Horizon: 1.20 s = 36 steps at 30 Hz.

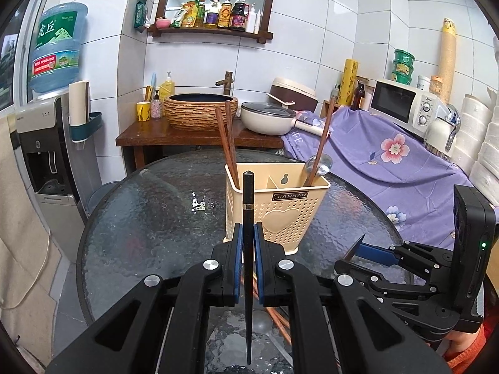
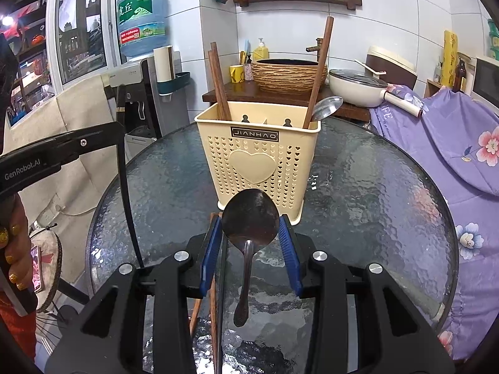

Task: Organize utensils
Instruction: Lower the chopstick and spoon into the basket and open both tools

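Note:
A beige perforated utensil holder stands on the round glass table. Two brown chopsticks lean in its left compartment. A brown chopstick and a metal spoon lean in its right one. My left gripper is shut on a black chopstick, held upright just in front of the holder. In the right wrist view my right gripper is shut on the bowl of a metal spoon, whose handle hangs toward the camera. Loose brown chopsticks lie on the glass under it.
A purple flowered cloth covers the counter at the right, with a microwave. Behind the table are a wooden stand with a basin and a white pan. A water dispenser stands at the left. A hand shows at the left edge.

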### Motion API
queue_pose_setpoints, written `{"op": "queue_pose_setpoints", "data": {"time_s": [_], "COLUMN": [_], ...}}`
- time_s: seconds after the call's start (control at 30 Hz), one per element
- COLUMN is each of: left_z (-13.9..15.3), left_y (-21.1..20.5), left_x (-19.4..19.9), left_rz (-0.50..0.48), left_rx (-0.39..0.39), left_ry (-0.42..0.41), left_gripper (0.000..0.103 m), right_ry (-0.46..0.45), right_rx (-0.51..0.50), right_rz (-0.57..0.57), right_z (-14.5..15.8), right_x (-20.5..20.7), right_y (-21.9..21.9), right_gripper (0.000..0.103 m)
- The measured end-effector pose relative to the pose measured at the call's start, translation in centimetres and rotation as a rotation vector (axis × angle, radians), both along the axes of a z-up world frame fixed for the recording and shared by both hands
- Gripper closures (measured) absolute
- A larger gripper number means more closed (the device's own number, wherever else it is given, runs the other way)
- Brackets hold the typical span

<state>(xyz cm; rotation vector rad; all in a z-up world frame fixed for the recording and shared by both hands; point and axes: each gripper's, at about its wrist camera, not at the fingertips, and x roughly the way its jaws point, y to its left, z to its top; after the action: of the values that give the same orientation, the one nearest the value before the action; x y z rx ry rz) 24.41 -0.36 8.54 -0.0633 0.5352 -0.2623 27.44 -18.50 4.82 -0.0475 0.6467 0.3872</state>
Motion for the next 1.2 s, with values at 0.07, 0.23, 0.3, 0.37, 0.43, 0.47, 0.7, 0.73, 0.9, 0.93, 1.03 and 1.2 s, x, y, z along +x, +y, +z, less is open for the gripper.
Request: {"op": "queue_pose_setpoints", "data": {"time_s": [0.07,0.23,0.3,0.37,0.43,0.47,0.7,0.73,0.9,0.93,1.03,1.2], "left_z": [0.1,0.5,1.0,1.7,2.5,3.1,8.7,9.4,13.5,14.2,16.0,16.1], "left_y": [0.0,-0.3,-0.3,-0.5,-0.6,-0.7,-2.0,-2.3,-3.1,-3.2,-3.5,-3.6], "left_x": [0.0,-0.1,-0.1,-0.1,-0.1,-0.2,0.3,0.6,3.1,3.4,4.9,7.5], "left_rz": [-0.006,-0.014,-0.025,-0.035,-0.040,-0.046,-0.080,-0.081,-0.052,-0.044,-0.020,0.031], "left_rx": [-0.002,0.005,-0.002,-0.002,0.004,0.005,0.020,0.023,0.022,0.022,0.019,0.002], "left_ry": [-0.001,-0.013,-0.019,-0.033,-0.052,-0.064,-0.163,-0.173,-0.216,-0.225,-0.241,-0.236], "left_gripper": [0.096,0.096,0.096,0.096,0.096,0.096,0.096,0.096,0.096,0.096,0.096,0.096], "right_ry": [0.000,-0.009,-0.016,-0.025,-0.031,-0.034,-0.132,-0.156,-0.219,-0.233,-0.273,-0.313], "right_rx": [0.006,0.022,0.028,0.039,0.049,0.054,0.074,0.075,0.098,0.094,0.091,0.067], "right_rz": [0.002,0.011,0.017,0.020,0.026,0.030,0.028,0.019,-0.001,-0.005,-0.024,-0.050], "right_z": [0.1,0.6,1.1,1.7,2.5,2.9,7.9,9.0,13.2,13.8,15.6,16.1], "right_x": [0.0,0.2,0.3,0.6,0.9,1.0,2.5,3.0,5.4,5.9,7.5,9.8], "right_y": [-0.1,-0.4,-0.5,-0.6,-0.6,-0.6,-0.8,-0.9,-0.7,-0.6,-0.4,0.5], "right_gripper": [0.065,0.065,0.065,0.065,0.065,0.065,0.065,0.065,0.065,0.065,0.065,0.065]}}
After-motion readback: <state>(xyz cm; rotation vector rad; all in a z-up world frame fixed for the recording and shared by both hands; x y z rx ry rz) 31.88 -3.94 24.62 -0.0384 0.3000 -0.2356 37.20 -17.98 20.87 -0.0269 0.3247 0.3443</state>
